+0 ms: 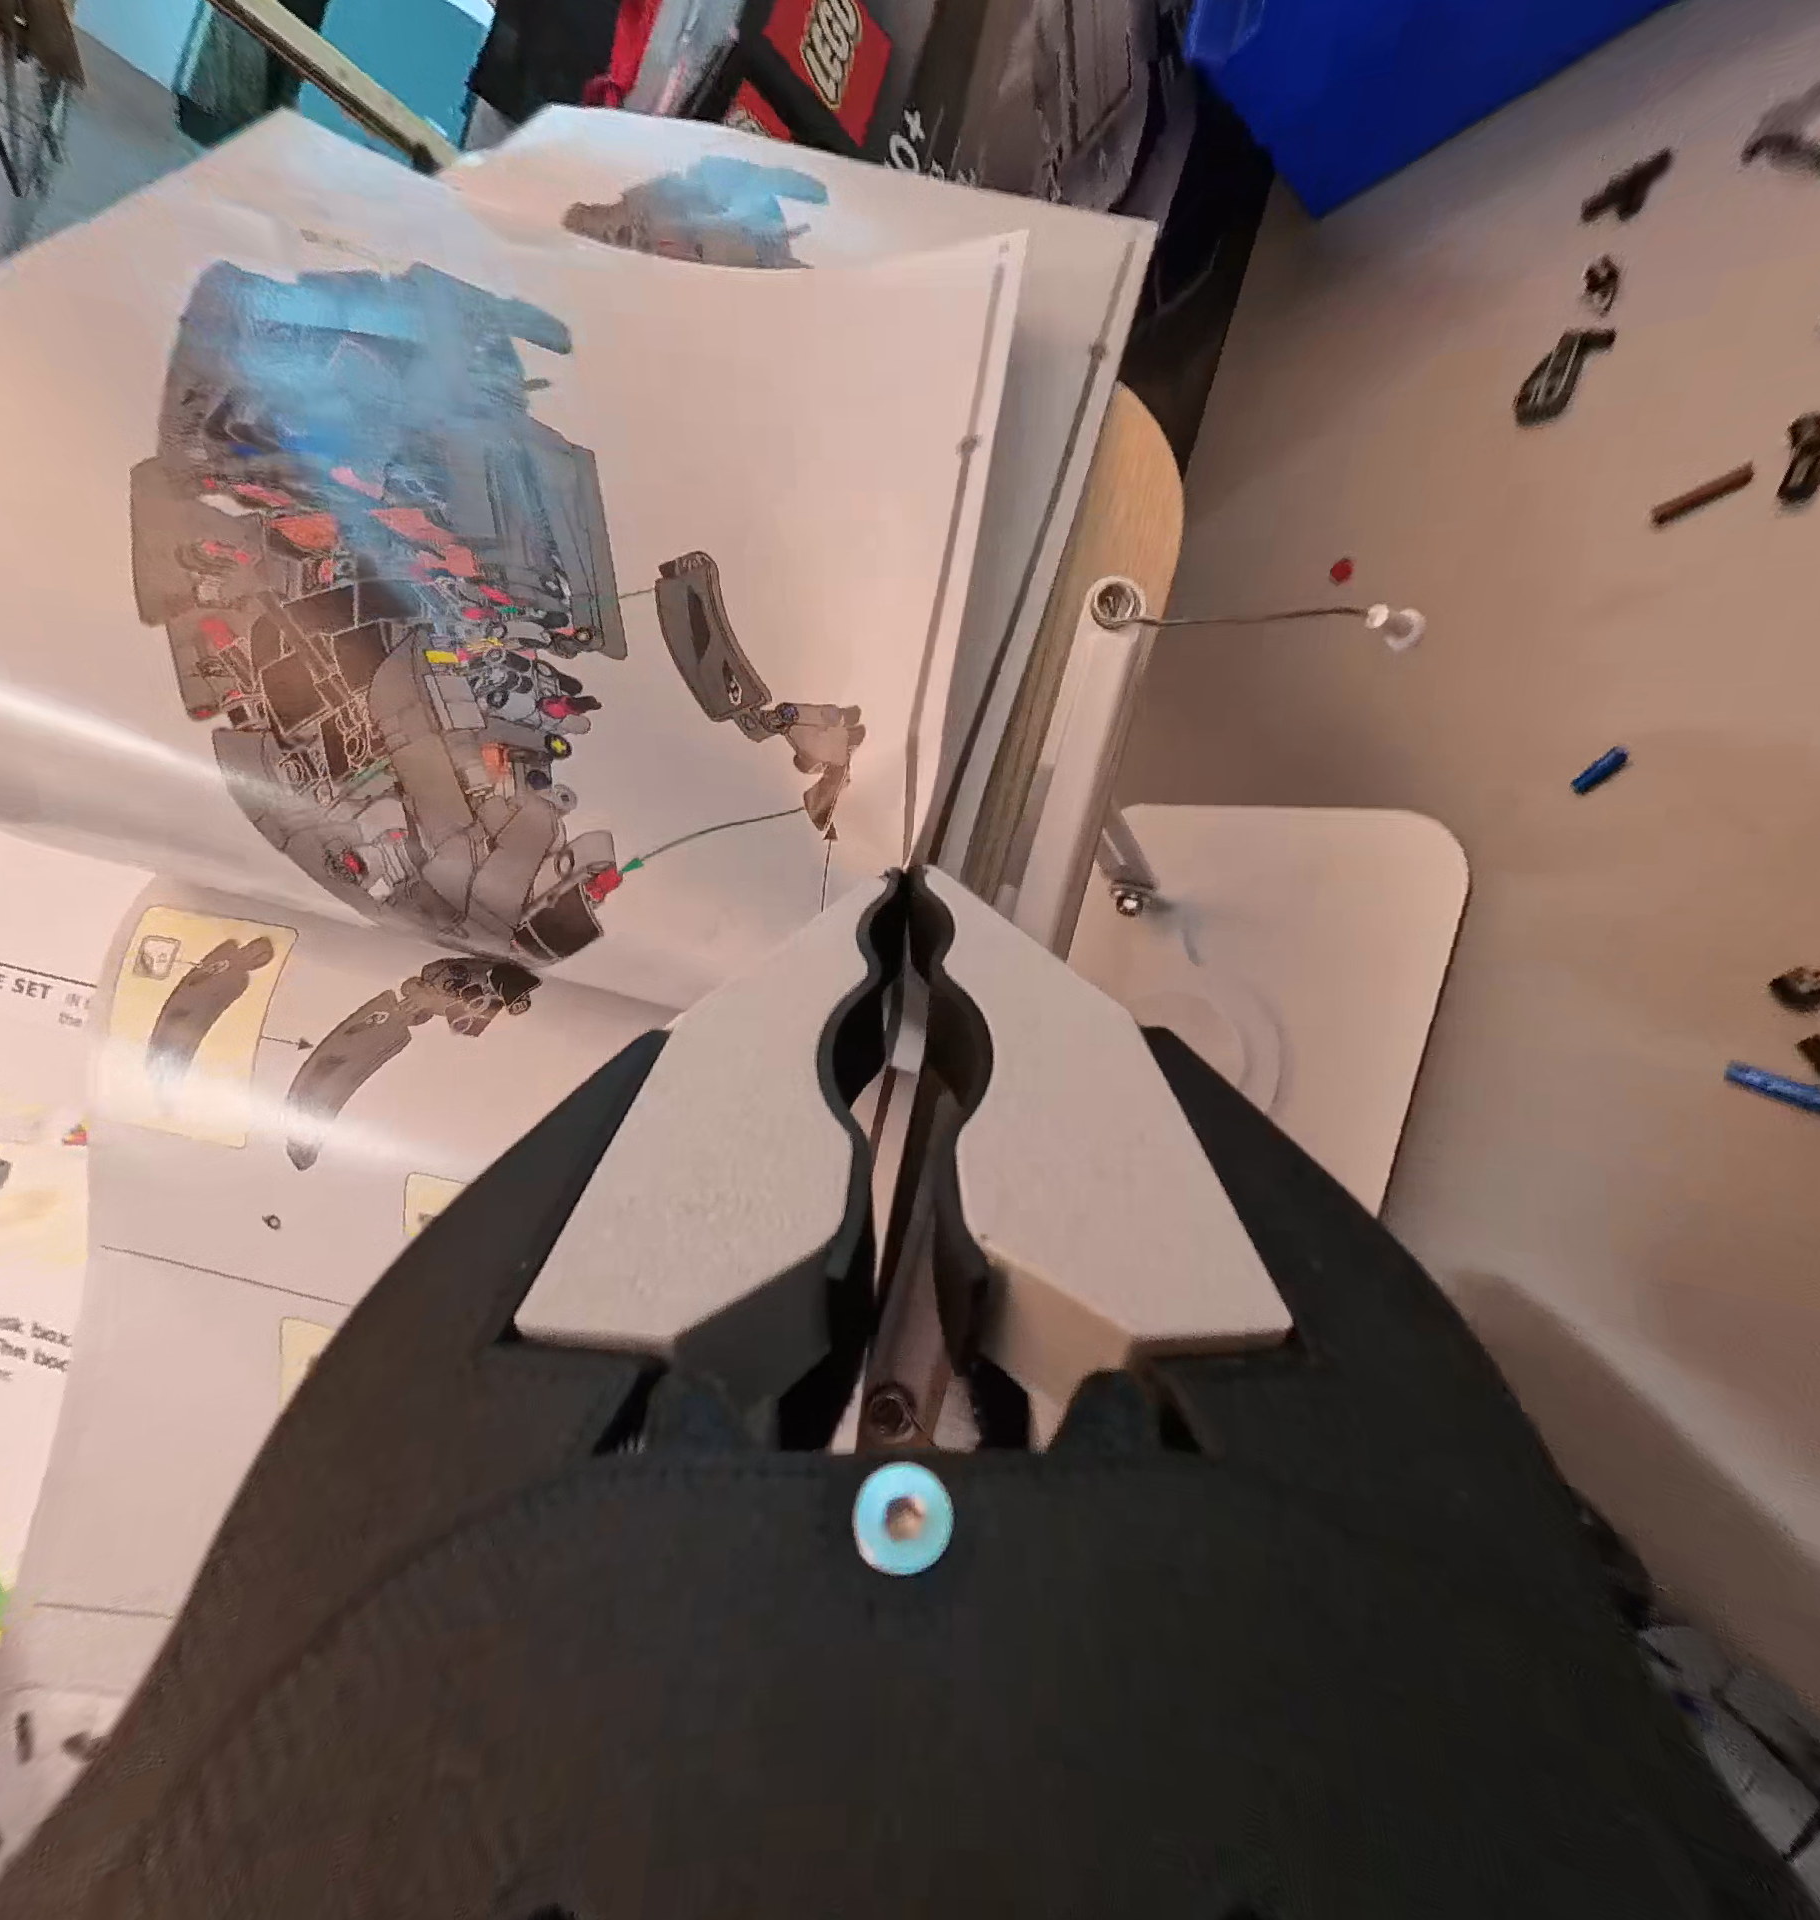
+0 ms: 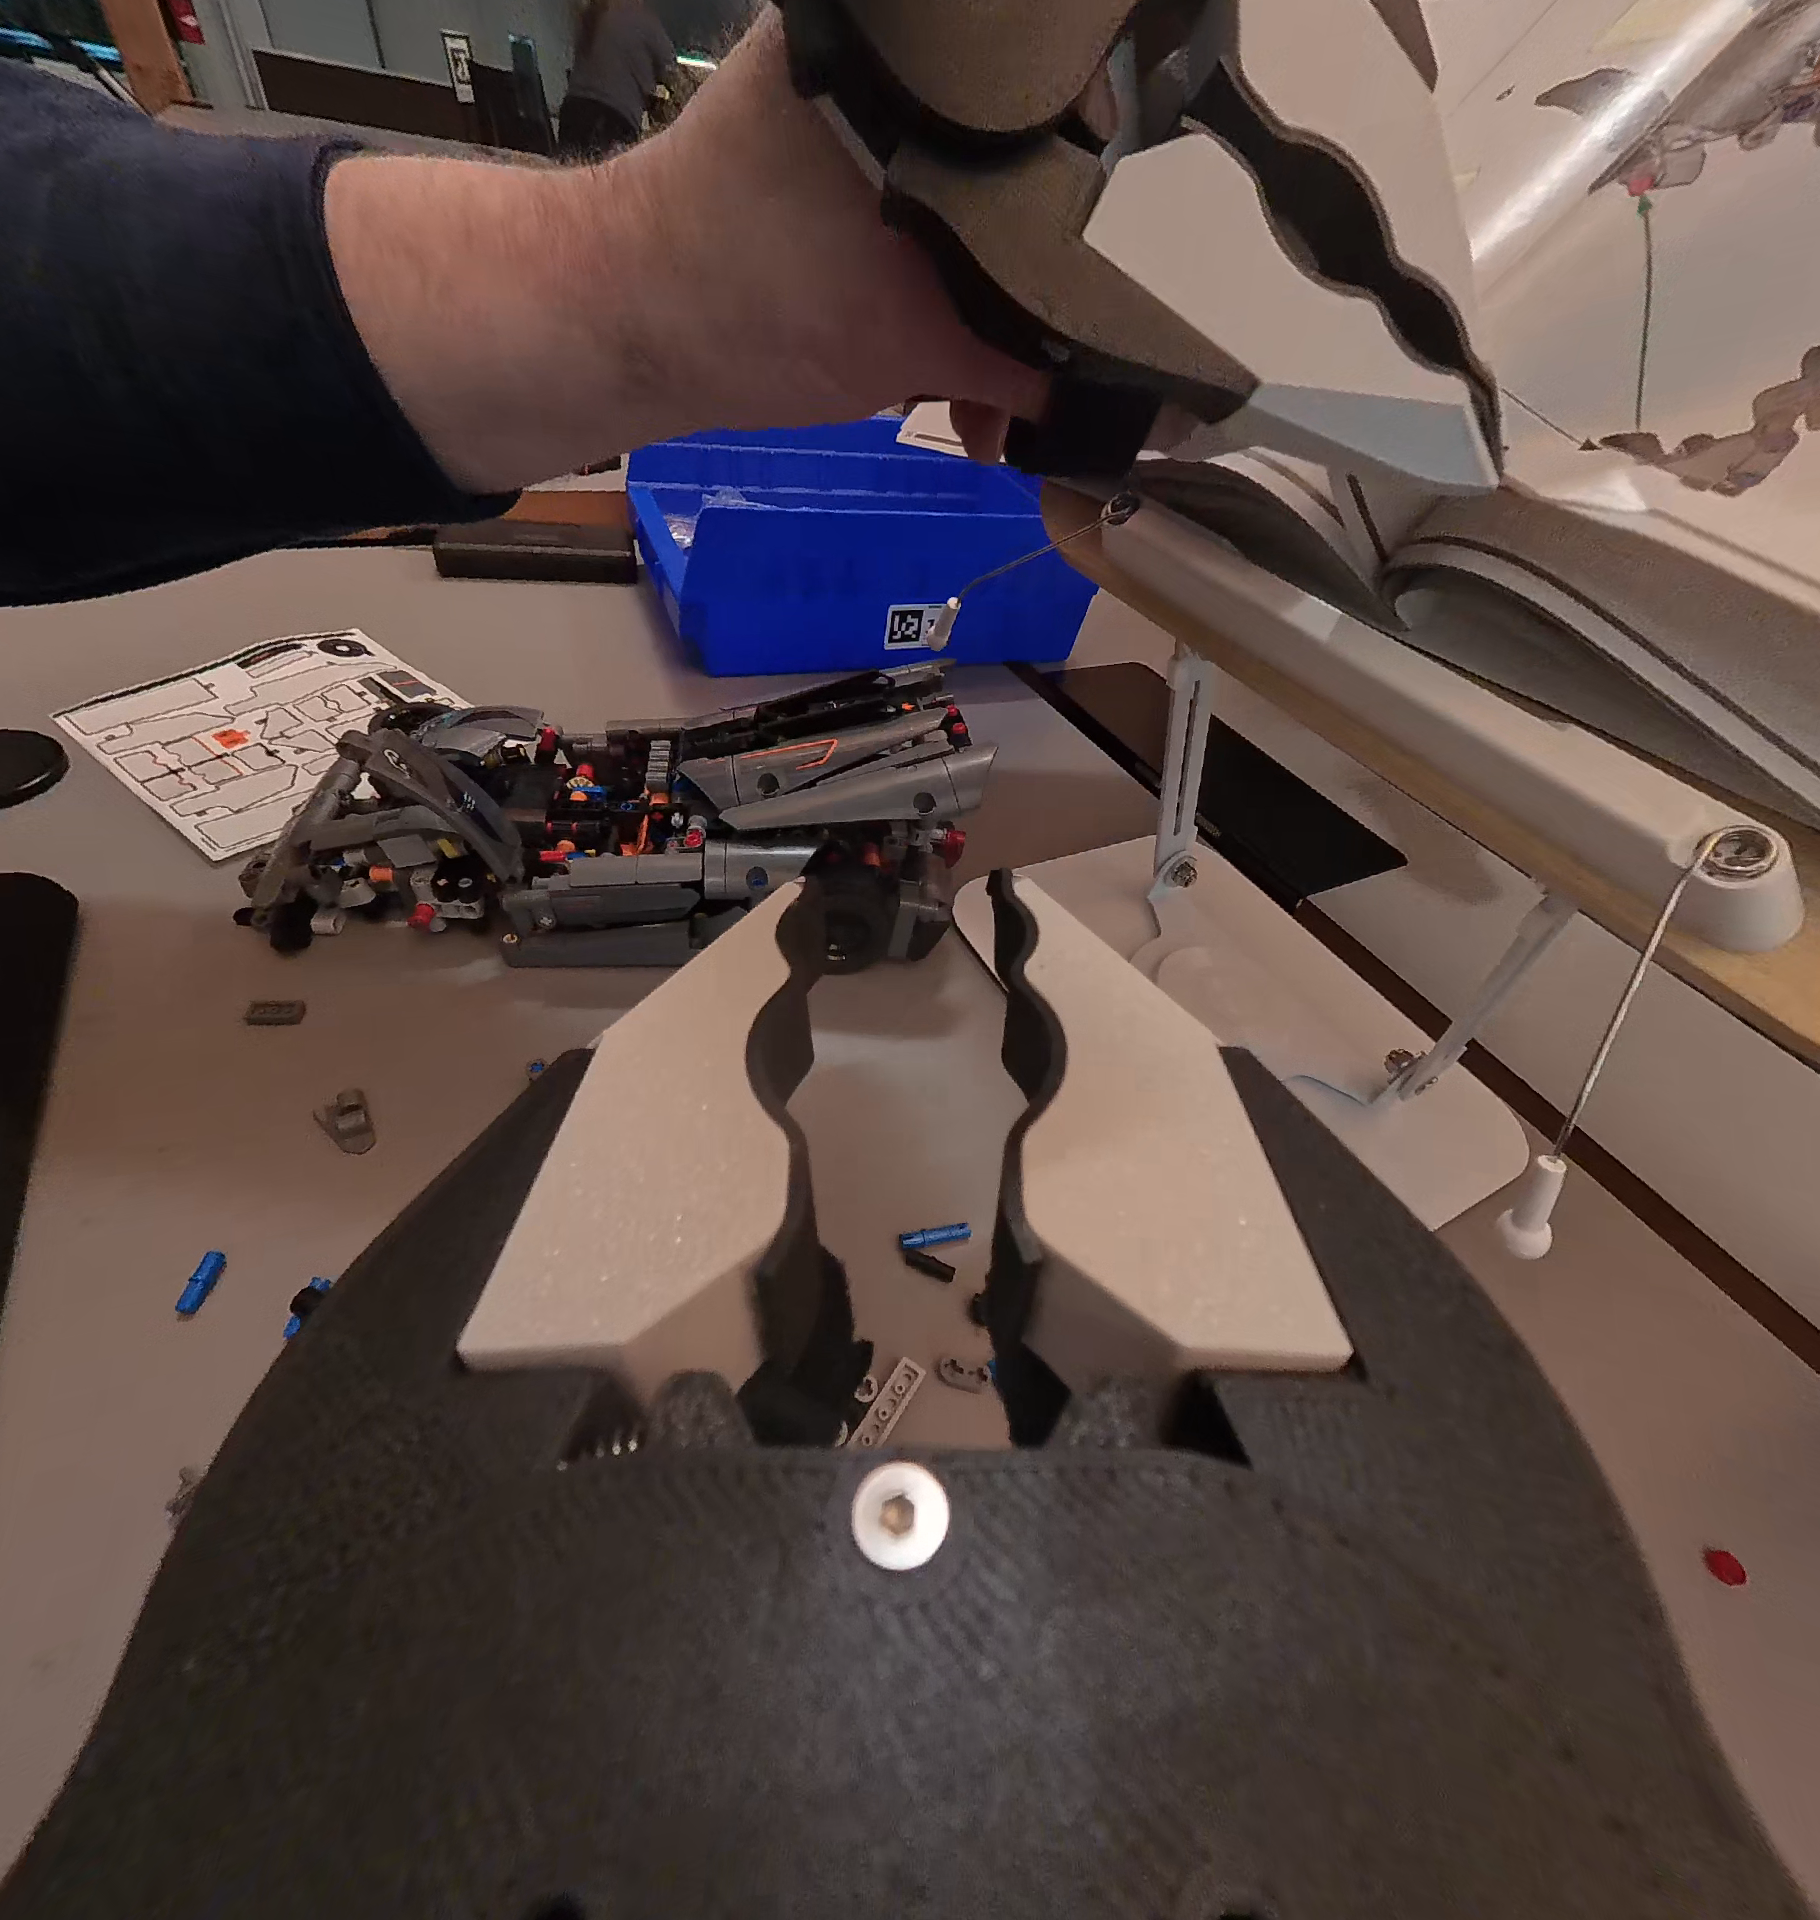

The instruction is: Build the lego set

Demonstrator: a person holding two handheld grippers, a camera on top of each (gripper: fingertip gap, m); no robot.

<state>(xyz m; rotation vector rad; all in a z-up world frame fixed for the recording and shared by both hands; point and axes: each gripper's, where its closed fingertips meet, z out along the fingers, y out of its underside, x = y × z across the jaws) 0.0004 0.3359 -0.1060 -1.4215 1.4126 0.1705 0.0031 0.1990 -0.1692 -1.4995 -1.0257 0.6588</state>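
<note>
My left gripper (image 1: 906,883) is shut on the edge of a page (image 1: 677,416) of the instruction booklet and holds it lifted and curled. The page shows a drawing of a grey car. In the right wrist view the left gripper (image 2: 1486,447) is at the top, in a person's hand, pinching that page above the open booklet (image 2: 1612,623). The partly built grey Lego car (image 2: 625,821) lies on the table just beyond my right gripper (image 2: 890,894). My right gripper is open and empty above the table.
The booklet rests on a white tilted book stand (image 2: 1405,727) with wire page holders. A blue bin (image 2: 833,561) stands behind the car and a sticker sheet (image 2: 231,738) lies at its left. Small blue and black pieces (image 2: 932,1236) are scattered on the table. Spacing between my two grippers at the tips: around 15 cm.
</note>
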